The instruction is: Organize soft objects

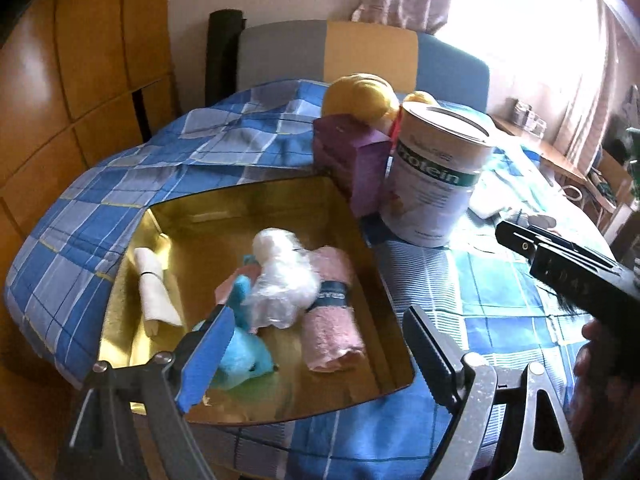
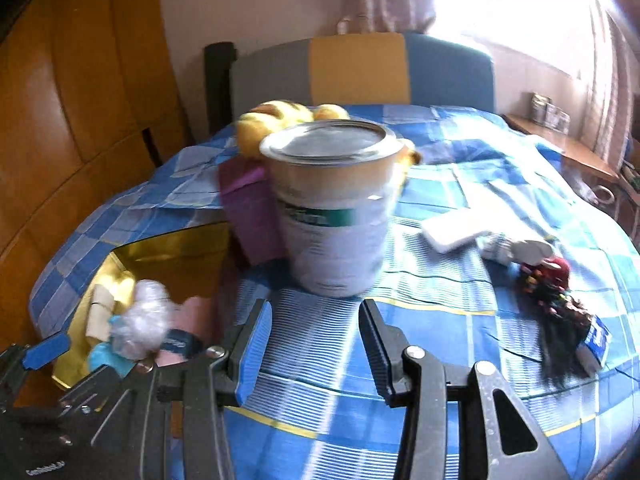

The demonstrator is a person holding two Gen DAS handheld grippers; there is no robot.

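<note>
While sorting looks partly done, the gold tin (image 1: 168,216) at left already holds approx. 4 soft items: a cream cloth roll (image 1: 154,294), blue plush (image 1: 240,356), clear plastic wad (image 1: 280,280) & pink towel roll (image 1: 332,320) with an unreadable band. Left gripper (image 1: 316,354) hovers wide open & empty above the tin; right gripper (image 2: 316,350) is partly open, empty. Centre: can reading "Protein" (image 1: 434,176); at right, sponge (image 2: 452,232), sock (image 2: 498,246) & dark toy (image 2: 560,308) wait on the bed.

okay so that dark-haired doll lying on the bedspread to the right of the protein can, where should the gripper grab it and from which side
Probably the doll midsection, from above, jaws across its narrow width. It lies flat on the bedspread, head toward the can, hair fanned nearer the camera. The right gripper, open and empty, is nearest.
</note>
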